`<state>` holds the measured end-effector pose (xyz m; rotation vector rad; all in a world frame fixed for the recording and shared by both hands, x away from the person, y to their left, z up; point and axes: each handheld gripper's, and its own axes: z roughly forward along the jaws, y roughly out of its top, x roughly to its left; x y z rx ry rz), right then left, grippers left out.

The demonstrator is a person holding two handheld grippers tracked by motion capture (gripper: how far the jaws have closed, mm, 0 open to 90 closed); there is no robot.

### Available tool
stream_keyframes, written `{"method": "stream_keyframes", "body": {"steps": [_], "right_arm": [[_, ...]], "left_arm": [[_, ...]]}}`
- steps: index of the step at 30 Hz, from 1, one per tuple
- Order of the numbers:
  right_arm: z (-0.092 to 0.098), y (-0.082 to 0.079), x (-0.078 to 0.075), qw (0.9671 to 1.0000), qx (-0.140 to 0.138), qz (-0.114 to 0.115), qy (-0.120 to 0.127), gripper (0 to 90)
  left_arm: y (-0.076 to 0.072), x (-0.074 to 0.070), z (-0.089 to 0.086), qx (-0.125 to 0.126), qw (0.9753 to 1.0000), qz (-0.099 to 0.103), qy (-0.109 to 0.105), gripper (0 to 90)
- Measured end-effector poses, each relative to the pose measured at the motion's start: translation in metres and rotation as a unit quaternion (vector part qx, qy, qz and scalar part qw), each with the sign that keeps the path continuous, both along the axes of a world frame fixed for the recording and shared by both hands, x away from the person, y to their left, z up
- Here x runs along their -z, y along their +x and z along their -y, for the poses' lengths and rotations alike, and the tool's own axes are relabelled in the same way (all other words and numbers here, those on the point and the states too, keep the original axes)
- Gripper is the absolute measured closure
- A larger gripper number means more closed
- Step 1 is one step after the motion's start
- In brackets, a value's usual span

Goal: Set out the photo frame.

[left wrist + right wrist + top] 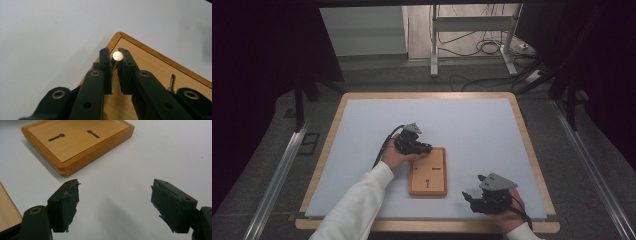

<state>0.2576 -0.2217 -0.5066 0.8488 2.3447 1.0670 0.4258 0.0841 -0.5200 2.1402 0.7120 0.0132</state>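
A wooden board is laid flat on the table mat, near the front edge and slightly left of the middle. The left gripper is placed over the board's far left corner. A small peg is seen between its jaws in the left gripper view, standing at that corner; a second peg is set further in on the board, to the right in that view. The right gripper is rested on the mat to the right of the board, by the front edge, apart from it. Two keyhole slots are cut in the board's top.
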Motion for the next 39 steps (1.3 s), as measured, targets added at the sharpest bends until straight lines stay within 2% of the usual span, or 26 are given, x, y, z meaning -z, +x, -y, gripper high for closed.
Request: {"method": "stream_keyframes", "body": {"steps": [7,9,14,19,22,26,31,35,39], "right_arm": [[-0.01,-0.003,0.002,0.9997,-0.012,0.011,-0.02,20.9],[-0.018,-0.004,0.002,0.9993,-0.019,0.016,-0.029,19.1],[-0.038,-0.01,0.003,0.9973,-0.038,0.029,-0.056,14.9],[-0.055,-0.012,0.005,0.9953,-0.041,0.042,-0.076,12.1],[-0.064,-0.011,0.008,0.9935,-0.049,0.047,-0.092,12.1],[-0.074,-0.008,0.011,0.9908,-0.046,0.06,-0.112,11.9],[-0.088,-0.004,0.016,0.9855,-0.043,0.083,-0.142,11.9],[-0.095,-0.002,0.019,0.9839,-0.037,0.092,-0.149,13.7],[-0.101,-0.001,0.02,0.9802,-0.034,0.117,-0.156,15.1]], "left_arm": [[0.006,-0.001,-0.001,0.007,0.9998,-0.02,-0.001,82.2],[0.007,-0.001,-0.002,0.006,0.9995,-0.028,-0.008,82.0],[0.011,-0.002,-0.002,0.012,0.9992,-0.038,-0.005,82.0],[0.014,-0.002,-0.003,0.015,0.9988,-0.047,-0.008,82.0],[0.015,-0.002,-0.003,0.017,0.9985,-0.052,-0.008,82.0],[0.017,-0.002,-0.003,0.016,0.9981,-0.059,-0.01,82.1],[0.018,-0.002,-0.004,0.018,0.9981,-0.059,-0.01,82.2],[0.018,-0.002,-0.004,0.018,0.998,-0.06,-0.01,82.1],[0.018,-0.002,-0.004,0.012,0.998,-0.061,-0.012,82.8]]}}
